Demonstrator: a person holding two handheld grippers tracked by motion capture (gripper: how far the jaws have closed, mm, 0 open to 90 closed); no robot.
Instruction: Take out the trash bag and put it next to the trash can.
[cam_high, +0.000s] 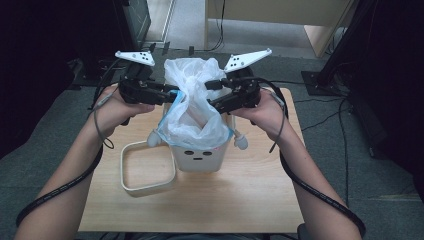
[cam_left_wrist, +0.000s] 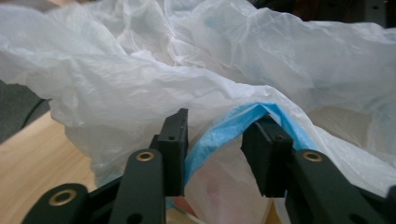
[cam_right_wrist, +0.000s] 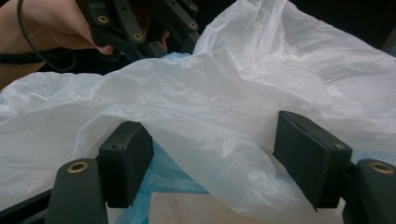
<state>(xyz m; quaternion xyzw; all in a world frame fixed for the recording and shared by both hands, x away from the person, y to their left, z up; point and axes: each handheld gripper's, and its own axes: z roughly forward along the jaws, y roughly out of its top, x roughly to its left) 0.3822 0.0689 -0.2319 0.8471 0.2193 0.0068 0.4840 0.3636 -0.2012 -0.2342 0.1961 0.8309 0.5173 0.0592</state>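
Note:
A small white bin (cam_high: 200, 159) with a face drawn on its front stands mid-table. A thin white plastic bag (cam_high: 192, 82) with a blue drawstring band (cam_left_wrist: 233, 122) sits in it and billows above the rim. My left gripper (cam_high: 174, 95) meets the bag from the left. Its jaws (cam_left_wrist: 217, 135) stand apart with the blue band looped between them, unpinched. My right gripper (cam_high: 214, 102) comes in from the right. Bag film (cam_right_wrist: 219, 126) bulges between its wide-apart jaws (cam_right_wrist: 217, 151), loose. The left gripper (cam_right_wrist: 140, 28) shows beyond the bag in the right gripper view.
A white square ring (cam_high: 145, 189) lies flat on the wooden table (cam_high: 250, 200), just left of the bin. Two white knobs (cam_high: 241, 143) stick out at the bin's sides. Grey carpet, cables and black stands surround the table.

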